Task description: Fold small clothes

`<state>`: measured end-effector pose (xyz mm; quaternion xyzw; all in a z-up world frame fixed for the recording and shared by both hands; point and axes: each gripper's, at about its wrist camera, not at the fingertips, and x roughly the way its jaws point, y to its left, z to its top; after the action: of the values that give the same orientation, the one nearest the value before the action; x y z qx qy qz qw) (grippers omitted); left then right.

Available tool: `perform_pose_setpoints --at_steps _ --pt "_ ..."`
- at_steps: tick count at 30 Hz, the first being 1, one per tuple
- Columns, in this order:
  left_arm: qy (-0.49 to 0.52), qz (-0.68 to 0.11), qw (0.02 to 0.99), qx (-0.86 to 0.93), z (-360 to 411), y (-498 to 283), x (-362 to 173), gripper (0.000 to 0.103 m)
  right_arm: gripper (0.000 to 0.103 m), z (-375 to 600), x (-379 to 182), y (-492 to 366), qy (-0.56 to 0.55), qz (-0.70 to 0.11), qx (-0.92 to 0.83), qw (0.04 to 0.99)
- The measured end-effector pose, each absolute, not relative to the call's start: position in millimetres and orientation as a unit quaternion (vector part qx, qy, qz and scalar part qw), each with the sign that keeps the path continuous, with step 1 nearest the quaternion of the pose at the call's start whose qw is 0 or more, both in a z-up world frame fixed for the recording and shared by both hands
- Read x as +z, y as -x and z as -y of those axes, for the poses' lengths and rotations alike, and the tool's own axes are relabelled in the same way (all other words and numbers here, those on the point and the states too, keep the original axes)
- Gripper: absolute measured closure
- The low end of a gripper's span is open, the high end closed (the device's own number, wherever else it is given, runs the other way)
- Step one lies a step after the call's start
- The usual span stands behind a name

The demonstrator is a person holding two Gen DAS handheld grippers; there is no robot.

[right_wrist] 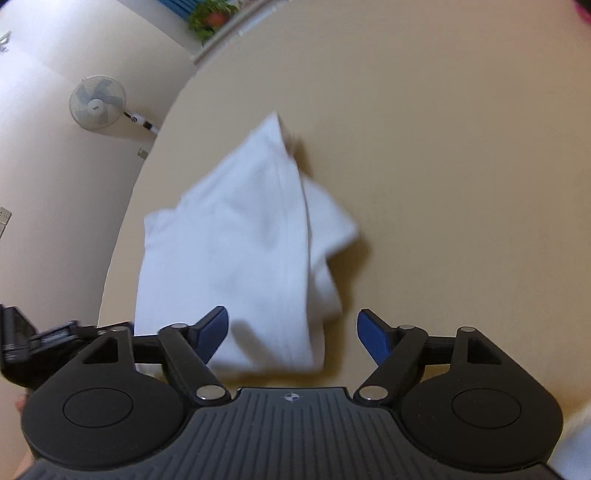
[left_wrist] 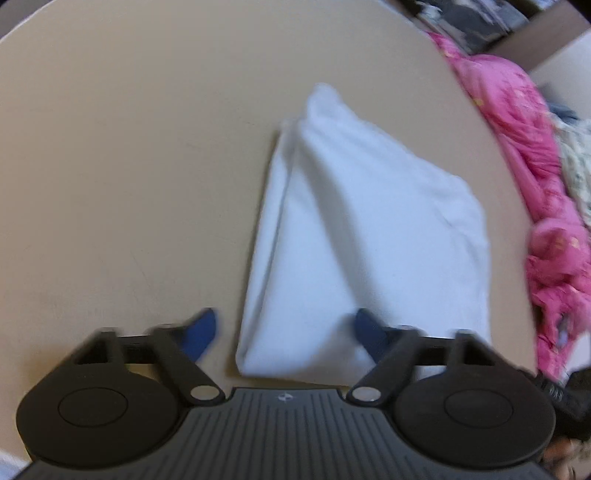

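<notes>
A small white garment [left_wrist: 354, 229] lies folded on the beige table [left_wrist: 129, 166], its near edge between the blue pads of my left gripper [left_wrist: 286, 332]. The pads stand apart and do not press the cloth; the left gripper is open. In the right wrist view the same white garment [right_wrist: 240, 251] lies ahead, a sleeve-like flap sticking out to its right. My right gripper [right_wrist: 293, 336] hovers over its near edge with its blue pads wide apart and nothing pinched. The left gripper's black body [right_wrist: 40, 343] shows at the left edge of that view.
A heap of pink cloth [left_wrist: 524, 155] lies along the table's right side, with patterned fabric [left_wrist: 576, 166] behind it. The table's curved edge [right_wrist: 122, 229] runs left of the garment. A wall fan [right_wrist: 96, 101] and a plant [right_wrist: 208, 16] are in the background.
</notes>
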<state>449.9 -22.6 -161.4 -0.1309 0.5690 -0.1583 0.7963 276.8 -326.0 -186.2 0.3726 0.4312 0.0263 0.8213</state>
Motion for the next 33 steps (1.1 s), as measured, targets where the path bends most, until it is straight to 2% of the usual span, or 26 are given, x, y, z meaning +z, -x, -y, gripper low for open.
perform_pose_setpoints --at_steps 1,2,5,8,11,12,13,14,15,16,17,18,20,21,23,25,27,33 --pt "0.123 -0.563 0.803 -0.152 24.5 -443.9 -157.6 0.095 0.087 321.6 -188.2 -276.0 -0.367 -0.432 0.038 0.823" --pt "0.117 -0.551 0.814 -0.143 25.4 -438.4 -151.3 0.095 0.099 312.7 -186.1 -283.3 -0.349 -0.438 0.038 0.827" --pt "0.115 -0.512 0.842 -0.126 14.7 -412.4 -128.9 0.1 0.1 306.8 -171.7 -290.3 -0.341 -0.415 0.022 0.843" --pt "0.098 -0.537 0.833 -0.086 10.3 -409.7 -146.1 0.103 0.102 317.5 -161.6 -280.2 -0.327 -0.406 0.014 0.853" --pt "0.109 -0.557 0.822 -0.045 -5.5 -410.9 -161.3 0.103 0.102 314.9 -176.1 -292.9 -0.288 -0.437 -0.028 0.852" --pt "0.122 -0.558 0.82 -0.042 -11.4 -410.6 -160.1 0.102 0.101 318.5 -183.2 -292.4 -0.289 -0.454 -0.048 0.841" --pt "0.127 -0.554 0.822 -0.042 -14.2 -409.5 -155.2 0.094 0.101 322.4 -187.8 -290.6 -0.297 -0.464 -0.065 0.832" --pt "0.123 -0.549 0.825 -0.045 -14.5 -407.2 -148.4 0.078 0.096 326.0 -187.6 -285.7 -0.314 -0.456 -0.071 0.83" --pt "0.114 -0.545 0.829 -0.048 -7.2 -406.0 -142.7 0.066 0.093 328.1 -183.9 -279.5 -0.327 -0.445 -0.069 0.83" --pt "0.098 -0.538 0.836 -0.049 -2.3 -401.9 -132.4 0.038 0.081 328.2 -179.1 -274.2 -0.331 -0.44 -0.068 0.832" --pt "0.078 -0.528 0.845 -0.046 5.1 -395.3 -120.5 0.015 0.066 327.9 -173.5 -265.3 -0.328 -0.437 -0.067 0.835" --pt "0.057 -0.515 0.854 -0.042 14.8 -387.6 -109.3 0.009 0.06 322.3 -165.4 -264.0 -0.32 -0.436 -0.066 0.838" --pt "0.011 -0.481 0.876 -0.036 37.8 -365.4 -83.5 0.001 0.044 304.1 -139.6 -255.3 -0.288 -0.428 -0.058 0.855" --pt "-0.008 -0.472 0.881 -0.029 46.6 -355.1 -74.0 0.001 0.038 288.6 -122.1 -248.3 -0.253 -0.422 -0.048 0.869" --pt "-0.041 -0.45 0.892 -0.016 70.6 -329.4 -58.8 0.001 0.011 257.1 -93.4 -241.9 -0.178 -0.407 -0.039 0.895" --pt "-0.052 -0.449 0.892 -0.014 89.3 -306.3 -51.5 0.001 0.005 228.5 -73.0 -223.3 -0.112 -0.376 -0.052 0.918" --pt "-0.039 -0.453 0.89 -0.022 99.5 -283.7 -48.8 0.001 0.005 211.1 -63.0 -201.4 -0.081 -0.363 -0.073 0.925" --pt "-0.016 -0.461 0.887 -0.026 92.9 -233.3 -56.3 0.001 0.005 186.2 -75.6 -163.0 -0.106 -0.388 -0.08 0.912"
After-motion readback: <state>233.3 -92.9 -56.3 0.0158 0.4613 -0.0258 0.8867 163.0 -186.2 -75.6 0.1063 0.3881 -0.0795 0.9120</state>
